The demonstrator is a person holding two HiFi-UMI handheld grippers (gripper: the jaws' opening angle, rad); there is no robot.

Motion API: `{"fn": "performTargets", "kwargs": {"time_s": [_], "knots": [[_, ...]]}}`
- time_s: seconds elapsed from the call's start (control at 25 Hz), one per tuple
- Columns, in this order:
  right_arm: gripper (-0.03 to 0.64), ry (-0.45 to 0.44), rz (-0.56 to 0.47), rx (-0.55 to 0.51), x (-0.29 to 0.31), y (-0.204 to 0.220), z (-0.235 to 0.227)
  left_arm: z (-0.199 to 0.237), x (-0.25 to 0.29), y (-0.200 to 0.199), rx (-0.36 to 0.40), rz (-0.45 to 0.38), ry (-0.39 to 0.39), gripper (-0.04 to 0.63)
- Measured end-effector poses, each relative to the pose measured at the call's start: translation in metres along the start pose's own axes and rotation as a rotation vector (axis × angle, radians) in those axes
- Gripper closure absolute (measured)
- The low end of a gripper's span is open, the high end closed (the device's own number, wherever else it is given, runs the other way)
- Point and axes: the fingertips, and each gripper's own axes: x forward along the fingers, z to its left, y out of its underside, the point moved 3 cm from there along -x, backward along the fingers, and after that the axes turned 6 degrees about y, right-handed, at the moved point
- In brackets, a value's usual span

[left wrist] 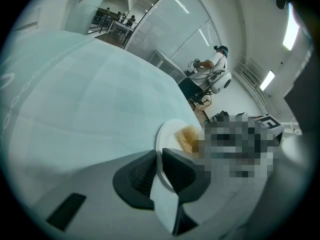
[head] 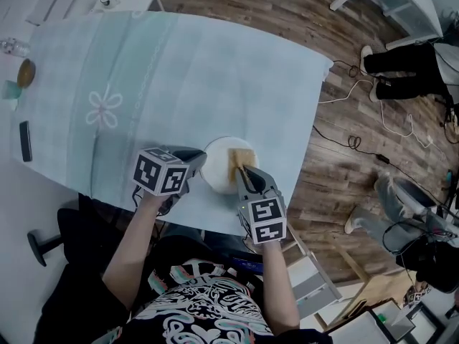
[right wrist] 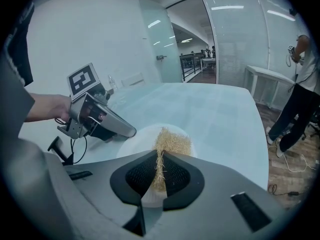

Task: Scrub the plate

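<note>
We see the round white plate (head: 217, 165) near the front edge of the bench (head: 215, 70), which carries a pale green cloth (head: 143, 63). The left gripper (left wrist: 159, 159) is closed on the plate's rim. The right gripper (right wrist: 160, 160) clamps a straw-coloured fibrous scrub pad (right wrist: 172, 141) that rests on the plate. The pad's lower end is hidden between the jaws, and they also cover the plate's near part.

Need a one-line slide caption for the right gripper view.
Right gripper clamps a tan scrub pad on the white plate; left gripper holds the plate's rim on the pale tablecloth.
</note>
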Motion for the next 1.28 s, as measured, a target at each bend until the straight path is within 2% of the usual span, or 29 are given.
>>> {"fn": "performTargets", "kwargs": {"time_s": [0.56, 1.0, 1.28], "knots": [[0.591, -0.045, 0.006, 0.008, 0.011, -0.006, 0.013, -0.002, 0.001, 0.000, -0.007, -0.004, 0.012, 0.546], [0.591, -0.136, 0.022, -0.019, 0.019, -0.007, 0.045, 0.001, -0.001, 0.001, 0.002, -0.009, 0.009, 0.548], [0.591, -0.190, 0.045, -0.015, 0.014, -0.001, 0.049, 0.001, -0.001, 0.001, 0.008, -0.006, 0.010, 0.548]]}}
